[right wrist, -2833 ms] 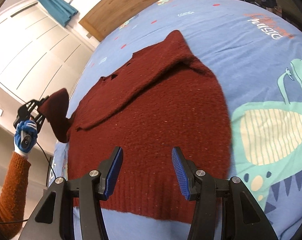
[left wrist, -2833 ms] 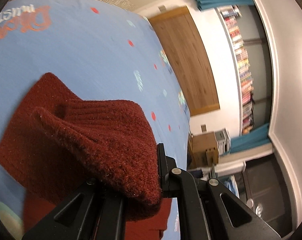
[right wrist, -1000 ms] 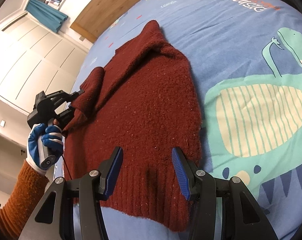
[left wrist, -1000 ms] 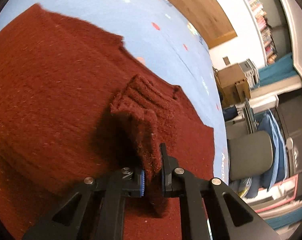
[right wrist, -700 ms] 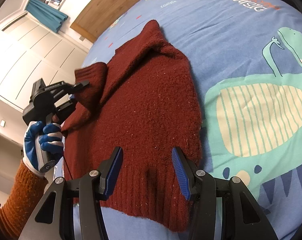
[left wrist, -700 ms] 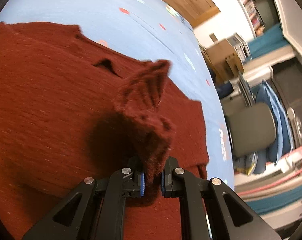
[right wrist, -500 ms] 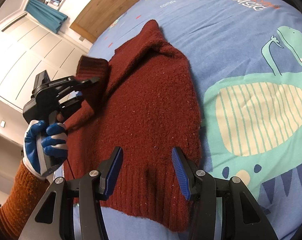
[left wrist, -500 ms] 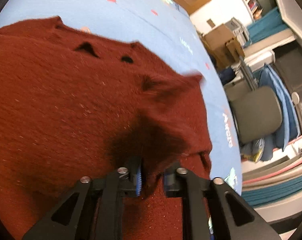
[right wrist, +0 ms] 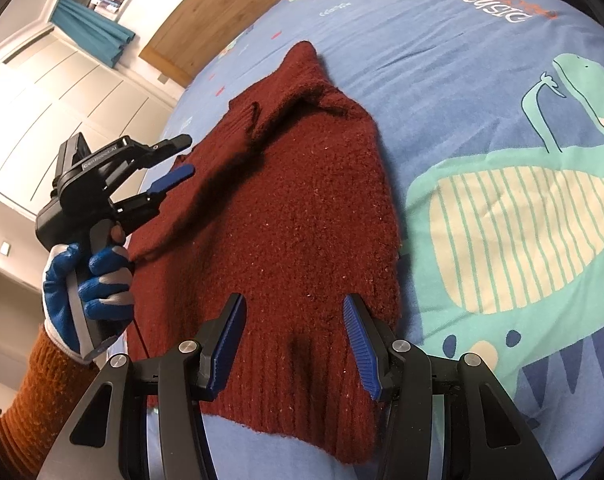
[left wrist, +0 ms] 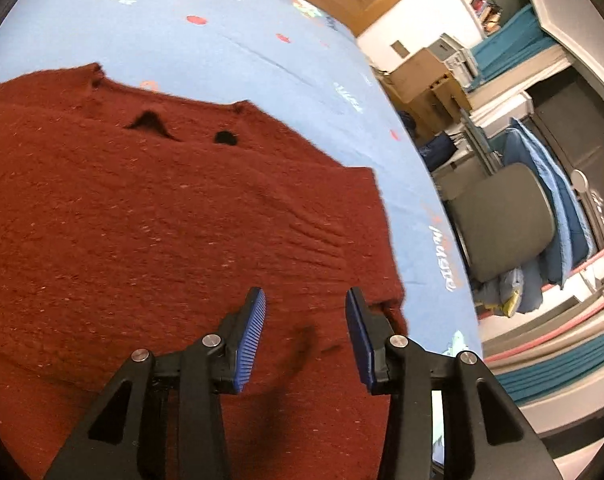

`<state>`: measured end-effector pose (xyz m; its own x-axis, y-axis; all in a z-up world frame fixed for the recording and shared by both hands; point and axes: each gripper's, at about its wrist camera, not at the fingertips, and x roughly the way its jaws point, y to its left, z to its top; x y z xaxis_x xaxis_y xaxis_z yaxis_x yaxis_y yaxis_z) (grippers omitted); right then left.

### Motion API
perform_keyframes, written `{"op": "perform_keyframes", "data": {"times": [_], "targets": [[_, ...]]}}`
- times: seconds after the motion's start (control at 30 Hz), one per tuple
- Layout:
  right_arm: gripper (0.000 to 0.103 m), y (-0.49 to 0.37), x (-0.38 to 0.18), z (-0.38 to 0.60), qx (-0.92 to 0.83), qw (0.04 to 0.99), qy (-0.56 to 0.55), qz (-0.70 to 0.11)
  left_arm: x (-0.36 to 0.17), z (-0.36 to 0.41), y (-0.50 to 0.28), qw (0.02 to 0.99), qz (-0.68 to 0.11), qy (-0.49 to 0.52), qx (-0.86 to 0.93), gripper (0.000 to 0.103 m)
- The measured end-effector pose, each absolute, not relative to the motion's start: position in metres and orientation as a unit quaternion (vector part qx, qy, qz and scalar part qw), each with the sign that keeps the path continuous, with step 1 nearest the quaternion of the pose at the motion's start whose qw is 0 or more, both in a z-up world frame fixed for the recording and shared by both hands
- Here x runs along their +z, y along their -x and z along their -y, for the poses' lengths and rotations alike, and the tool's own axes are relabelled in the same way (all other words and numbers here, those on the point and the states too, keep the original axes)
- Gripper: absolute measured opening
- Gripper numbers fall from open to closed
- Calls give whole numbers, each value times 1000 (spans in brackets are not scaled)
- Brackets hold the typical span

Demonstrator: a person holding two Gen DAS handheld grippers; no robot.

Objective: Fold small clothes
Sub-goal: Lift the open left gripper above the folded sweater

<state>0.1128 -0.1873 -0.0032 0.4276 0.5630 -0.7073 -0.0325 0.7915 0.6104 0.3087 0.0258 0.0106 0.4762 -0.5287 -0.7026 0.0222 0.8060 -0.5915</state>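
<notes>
Bed covered by a light-blue printed sheet (right wrist: 441, 64), bearing a teal striped dinosaur motif (right wrist: 517, 216), orange lettering (right wrist: 497, 4) and small red spots. Directly on the sheet lies a dark-red knitted sweater (right wrist: 302, 216), spread flat with one sleeve folded across its body and its ribbed hem nearest the right-wrist camera.
</notes>
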Motion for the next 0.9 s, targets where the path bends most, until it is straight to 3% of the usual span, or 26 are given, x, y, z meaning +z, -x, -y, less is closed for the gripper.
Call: {"op": "perform_keyframes", "data": {"times": [0.2,0.47,0.73,0.9], "targets": [[52,-114,-2,187,185,803,-261,-502,-9,1,-302,837,-509,160,-120,37],[52,-113,6,189,179,809,-257,-498,3,24,-288,852,-495,107,-134,37],[52,-109,13,192,176,814,-251,-494,-9,15,-282,833,-521,121,-141,37],[52,-108,19,191,174,817,-244,-492,6,-14,-272,848,-494,142,-132,37]]}}
